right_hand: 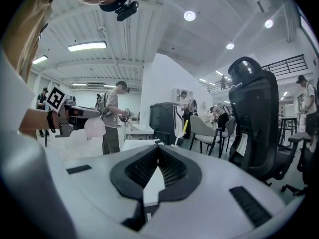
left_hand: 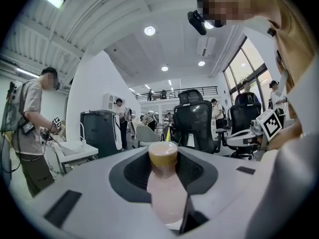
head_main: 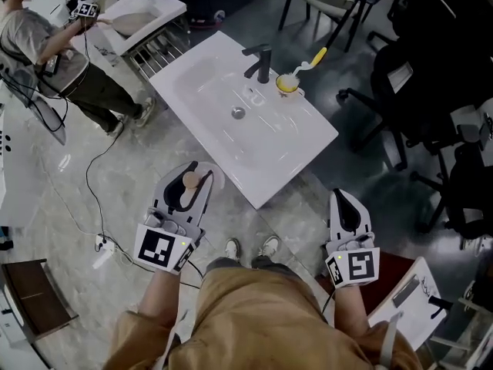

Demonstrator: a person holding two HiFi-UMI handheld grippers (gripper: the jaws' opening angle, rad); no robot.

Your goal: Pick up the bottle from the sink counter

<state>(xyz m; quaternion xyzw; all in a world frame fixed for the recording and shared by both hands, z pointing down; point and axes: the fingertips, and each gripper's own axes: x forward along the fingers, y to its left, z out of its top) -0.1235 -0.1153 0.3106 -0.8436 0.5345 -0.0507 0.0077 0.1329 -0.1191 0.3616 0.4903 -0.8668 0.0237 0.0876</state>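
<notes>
The left gripper (head_main: 194, 174) has its fingers clamped on the pink bottle (head_main: 188, 195), a pad on either side of it and its tan cap (left_hand: 163, 153) uppermost. The bottle is off the white surface (head_main: 308, 141) and hangs in the air just in front of the sink's (head_main: 219, 102) near left edge, over the grey floor (head_main: 115, 168). The right gripper (right_hand: 157, 151) is on the other side of the sink's near corner, well apart from it; its fingers are closed tip to tip with nothing between them. Behind the sink's drain (head_main: 238, 112) stands a black tap (head_main: 260, 62); just right of the tap is a yellow cup (head_main: 286, 83) holding a brush (head_main: 312, 60). Black office chairs (head_main: 431, 91) stand to the right of the sink. Far to its left, another person (head_main: 54, 56) works with grippers at a second basin (head_main: 142, 10), and a cable (head_main: 92, 176) trails across the floor.
</notes>
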